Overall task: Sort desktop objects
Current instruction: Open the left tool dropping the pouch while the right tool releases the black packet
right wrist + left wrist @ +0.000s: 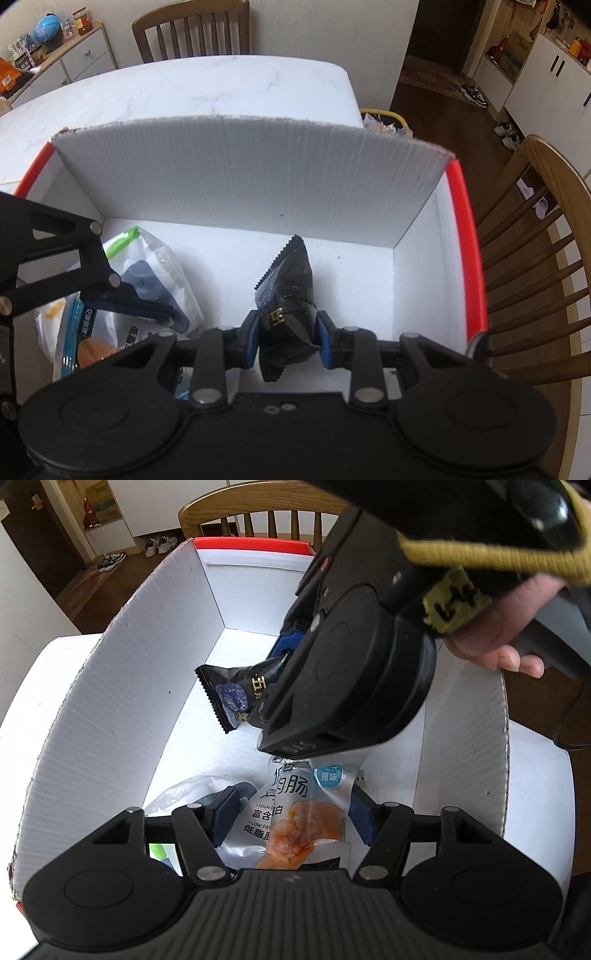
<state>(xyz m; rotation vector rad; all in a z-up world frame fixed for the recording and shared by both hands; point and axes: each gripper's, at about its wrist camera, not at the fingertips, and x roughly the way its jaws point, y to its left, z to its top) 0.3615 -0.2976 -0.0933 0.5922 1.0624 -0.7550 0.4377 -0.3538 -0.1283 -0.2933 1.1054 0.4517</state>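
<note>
My right gripper [286, 341] is shut on a black snack packet [288, 295] and holds it inside a white corrugated box [243, 177] with red rims. The packet [231, 692] and the right gripper [284, 646] also show in the left wrist view. My left gripper [291, 819] is open over a silver sausage packet [295, 812] that lies on the box floor; its pads stand apart on either side of it. In the right wrist view one of the left gripper's fingers [129, 299] reaches over a clear zip bag [155, 269].
The box stands on a white marble table [207, 88]. Wooden chairs stand beyond the table [192, 29] and to the right [535, 258]. A USB plug [361, 777] lies by the sausage packet. A yellow-rimmed bin [384, 120] sits past the table's corner.
</note>
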